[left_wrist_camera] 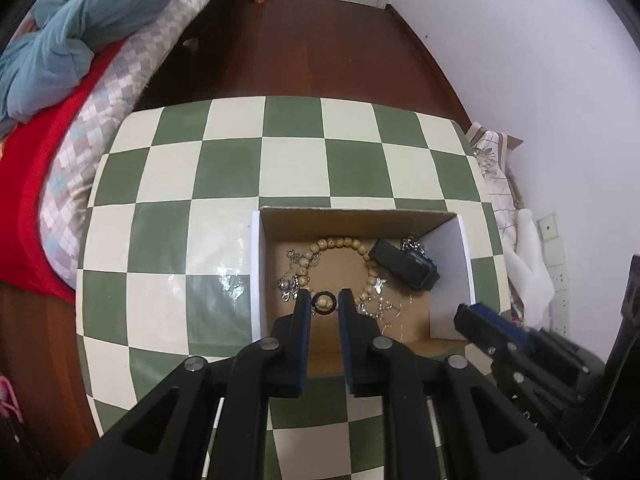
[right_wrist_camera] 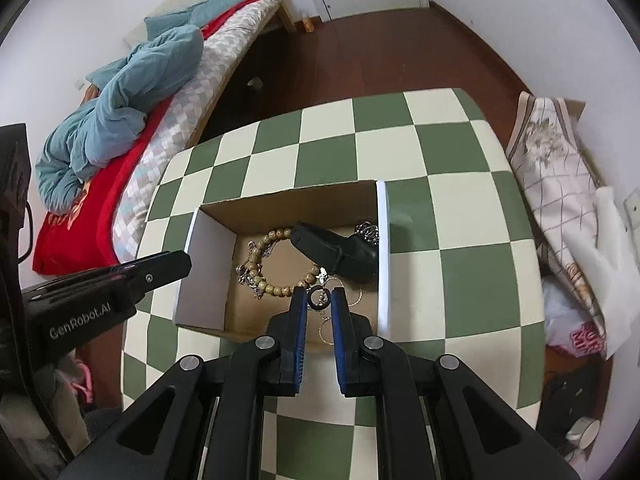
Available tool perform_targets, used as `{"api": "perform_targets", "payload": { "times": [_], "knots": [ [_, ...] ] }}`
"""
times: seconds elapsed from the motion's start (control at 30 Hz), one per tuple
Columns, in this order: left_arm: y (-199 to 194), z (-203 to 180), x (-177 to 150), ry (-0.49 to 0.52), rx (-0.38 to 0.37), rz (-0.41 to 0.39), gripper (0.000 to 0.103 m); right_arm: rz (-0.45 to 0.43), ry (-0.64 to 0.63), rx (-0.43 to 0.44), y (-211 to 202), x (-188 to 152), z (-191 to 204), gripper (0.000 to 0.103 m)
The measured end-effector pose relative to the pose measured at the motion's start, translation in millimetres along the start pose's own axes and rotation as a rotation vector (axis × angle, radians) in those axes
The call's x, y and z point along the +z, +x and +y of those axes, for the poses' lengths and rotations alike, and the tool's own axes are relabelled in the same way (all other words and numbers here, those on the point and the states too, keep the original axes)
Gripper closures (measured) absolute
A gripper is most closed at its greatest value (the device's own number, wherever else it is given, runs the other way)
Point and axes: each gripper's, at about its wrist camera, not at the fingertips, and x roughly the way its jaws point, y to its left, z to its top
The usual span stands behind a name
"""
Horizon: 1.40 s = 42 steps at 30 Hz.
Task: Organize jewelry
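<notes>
An open cardboard box (left_wrist_camera: 352, 218) (right_wrist_camera: 288, 200) sits on the checkered table. Inside lie a wooden bead bracelet (left_wrist_camera: 334, 244) (right_wrist_camera: 276, 290), a black watch (left_wrist_camera: 404, 264) (right_wrist_camera: 336, 250), silver chains (left_wrist_camera: 290, 282) (right_wrist_camera: 368, 232) and thin gold hoops (right_wrist_camera: 326, 328). My left gripper (left_wrist_camera: 324, 300) hovers over the box's near side, jaws a little apart around the bracelet's large bead and black ring (left_wrist_camera: 323, 303); contact is unclear. My right gripper (right_wrist_camera: 319, 294) is over the box's near edge, jaws slightly apart around a small black ring (right_wrist_camera: 318, 294). Each gripper shows in the other's view (left_wrist_camera: 480, 320) (right_wrist_camera: 160, 268).
The green and cream checkered table (left_wrist_camera: 224, 168) (right_wrist_camera: 440, 160) stands beside a bed with a red cover and blue quilt (left_wrist_camera: 80, 32) (right_wrist_camera: 120, 100). Folded cloth and bags (right_wrist_camera: 560, 200) lie to the right by the wall. Brown wooden floor (left_wrist_camera: 320, 40) lies beyond.
</notes>
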Motion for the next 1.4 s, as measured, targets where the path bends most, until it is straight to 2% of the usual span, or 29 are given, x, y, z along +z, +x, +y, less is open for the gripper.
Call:
{"api": "perform_targets", "payload": {
  "times": [0.03, 0.07, 0.1, 0.13, 0.17, 0.2, 0.27, 0.3, 0.33, 0.37, 0.4, 0.47, 0.53, 0.67, 0.9, 1.13, 1.4],
  "knots": [
    [0.6, 0.8, 1.5, -0.003, 0.003, 0.000, 0.089, 0.011, 0.000, 0.004, 2.8, 1.4, -0.3, 0.089],
    [0.8, 1.4, 2.5, -0.003, 0.010, -0.001, 0.084, 0.015, -0.002, -0.001, 3.4, 1.7, -0.1, 0.087],
    [0.1, 1.7, 3.4, -0.003, 0.023, -0.006, 0.078, 0.014, -0.007, -0.014, 3.5, 2.5, 0.8, 0.076],
    [-1.3, 2.6, 3.4, -0.003, 0.041, -0.017, 0.057, 0.015, -0.012, -0.023, 3.2, 3.1, 1.6, 0.059],
    [-3.0, 4.6, 3.6, -0.008, 0.050, -0.029, 0.031, 0.015, -0.016, -0.030, 1.8, 2.2, 2.5, 0.052],
    [-5.6, 7.5, 2.7, -0.019, 0.061, -0.048, 0.023, 0.015, -0.021, -0.040, 1.1, 2.9, 3.5, 0.045],
    [-10.0, 12.6, 0.6, -0.030, 0.073, -0.071, 0.020, 0.015, -0.034, -0.089, -0.9, 3.4, 5.5, 0.040],
    [-10.9, 15.5, 0.5, -0.033, 0.086, -0.074, 0.019, 0.020, -0.034, -0.118, -1.4, 3.8, 5.7, 0.033],
    [-12.2, 18.7, -1.7, -0.034, 0.113, -0.079, 0.015, 0.024, -0.028, -0.137, -1.6, 3.9, 4.9, 0.022],
    [-12.5, 21.4, -2.5, -0.037, 0.130, -0.084, 0.004, 0.026, -0.028, -0.154, -1.8, 4.1, 4.2, 0.017],
    [-12.7, 24.8, -4.3, -0.041, 0.150, -0.090, 0.000, 0.031, -0.037, -0.203, -1.3, 3.4, 4.3, 0.008],
    [-12.7, 31.0, -9.6, -0.044, 0.203, -0.097, 0.000, 0.039, -0.051, -0.273, 0.6, 0.9, 3.6, 0.002],
    [-11.8, 36.1, -16.4, -0.049, 0.230, -0.099, 0.000, 0.059, -0.045, -0.289, 3.6, -2.0, 1.5, 0.001],
    [-15.1, 39.7, -31.2, -0.059, 0.242, -0.112, 0.000, 0.071, -0.039, -0.317, 4.7, -12.5, -0.2, 0.000],
    [-43.4, 29.9, -63.3, -0.062, 0.218, -0.159, 0.000, 0.028, -0.027, -0.330, -22.5, -34.0, 1.4, 0.000],
    [-90.8, 12.2, -100.2, -0.024, 0.191, -0.228, 0.000, -0.054, -0.034, -0.351, -78.2, -66.0, 7.5, 0.000],
    [-161.7, -9.2, -135.7, 0.028, 0.162, -0.329, 0.000, -0.168, -0.048, -0.336, -161.9, -97.7, 26.9, 0.000]
  ]
}}
